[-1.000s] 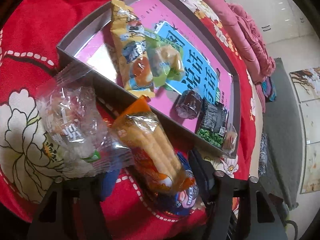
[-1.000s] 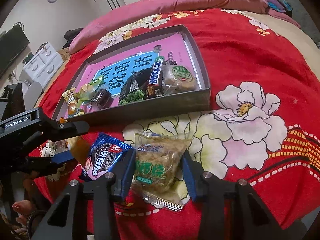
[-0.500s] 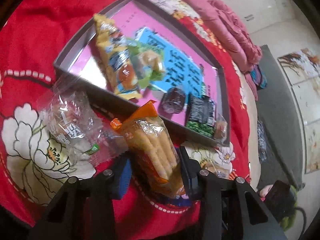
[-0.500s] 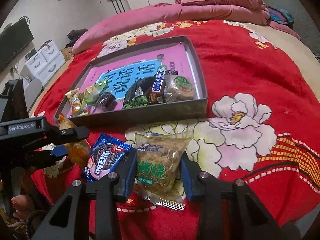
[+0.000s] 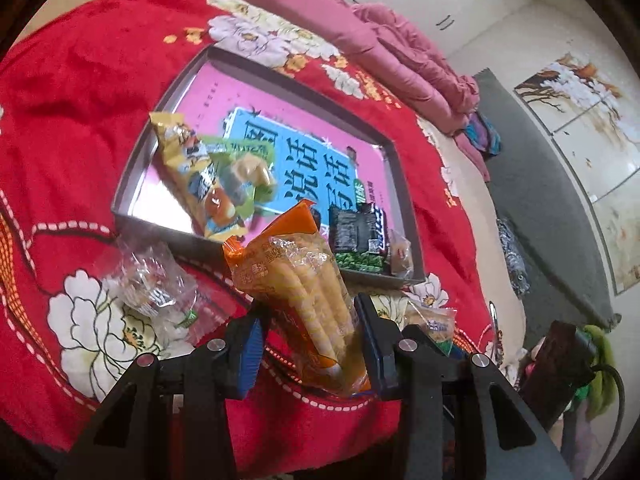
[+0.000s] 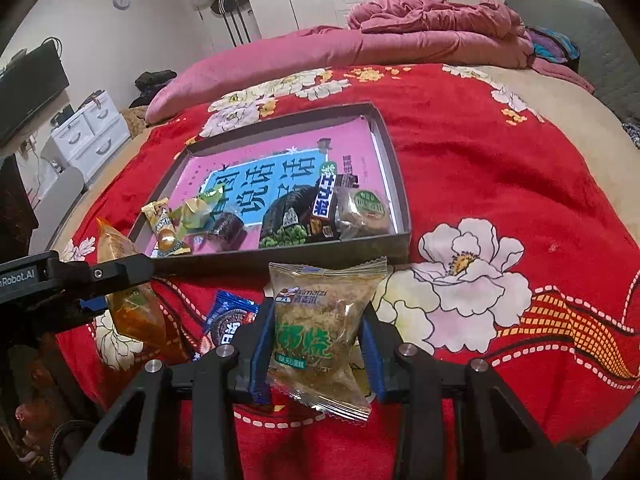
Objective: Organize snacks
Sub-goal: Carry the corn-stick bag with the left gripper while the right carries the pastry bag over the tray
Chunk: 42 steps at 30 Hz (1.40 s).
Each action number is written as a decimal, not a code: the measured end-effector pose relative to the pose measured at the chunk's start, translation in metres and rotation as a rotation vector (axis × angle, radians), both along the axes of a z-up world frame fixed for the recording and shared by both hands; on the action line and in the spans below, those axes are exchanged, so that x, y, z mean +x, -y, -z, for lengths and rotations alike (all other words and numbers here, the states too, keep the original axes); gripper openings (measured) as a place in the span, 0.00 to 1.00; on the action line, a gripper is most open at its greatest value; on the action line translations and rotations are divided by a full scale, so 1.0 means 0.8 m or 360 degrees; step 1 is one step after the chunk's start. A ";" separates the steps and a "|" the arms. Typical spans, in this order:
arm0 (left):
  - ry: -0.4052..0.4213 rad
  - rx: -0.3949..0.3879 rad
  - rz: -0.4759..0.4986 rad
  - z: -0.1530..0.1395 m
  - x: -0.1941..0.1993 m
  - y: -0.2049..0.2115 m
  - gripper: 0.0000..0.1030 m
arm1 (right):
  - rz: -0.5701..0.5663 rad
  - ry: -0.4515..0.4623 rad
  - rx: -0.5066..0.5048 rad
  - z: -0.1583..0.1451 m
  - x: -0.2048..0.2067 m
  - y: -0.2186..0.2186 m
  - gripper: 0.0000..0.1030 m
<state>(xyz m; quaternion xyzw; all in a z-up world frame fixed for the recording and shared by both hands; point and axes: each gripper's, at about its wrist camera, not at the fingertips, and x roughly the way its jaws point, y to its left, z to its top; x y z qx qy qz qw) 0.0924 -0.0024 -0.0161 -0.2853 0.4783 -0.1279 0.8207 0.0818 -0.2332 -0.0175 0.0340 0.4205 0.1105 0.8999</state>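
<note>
Though beside tray (image 6: 400, 216), loose cookie packet (image 6: 230, 316).

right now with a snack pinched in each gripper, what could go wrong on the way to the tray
The left gripper pinches only the lower end of the orange stick pack, so the long top could swing and catch the tray wall. The right gripper squeezes the soft floss cake pack, which may crush. The tray's near end is crowded, so drops could pile up.

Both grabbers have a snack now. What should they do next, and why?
Probably carry both forward over the tray and let go. The left gripper holds the orange snack pack, the right gripper holds the green-lettered bun pack, and other snacks already lie there.
</note>
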 end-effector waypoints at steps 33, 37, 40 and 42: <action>0.0239 0.0342 -0.0272 -0.047 0.025 -0.101 0.43 | 0.0020 0.0162 0.0027 -0.046 0.022 -0.007 0.39; 0.0215 0.0396 -0.0297 -0.039 0.035 -0.109 0.43 | 0.0033 0.0173 0.0034 -0.050 0.027 -0.005 0.39; 0.0187 0.0424 -0.0286 -0.030 0.044 -0.105 0.43 | 0.0038 0.0175 0.0038 -0.051 0.031 -0.006 0.39; 0.0180 0.0444 -0.0267 -0.025 0.049 -0.098 0.43 | 0.0041 0.0173 0.0039 -0.051 0.033 -0.006 0.39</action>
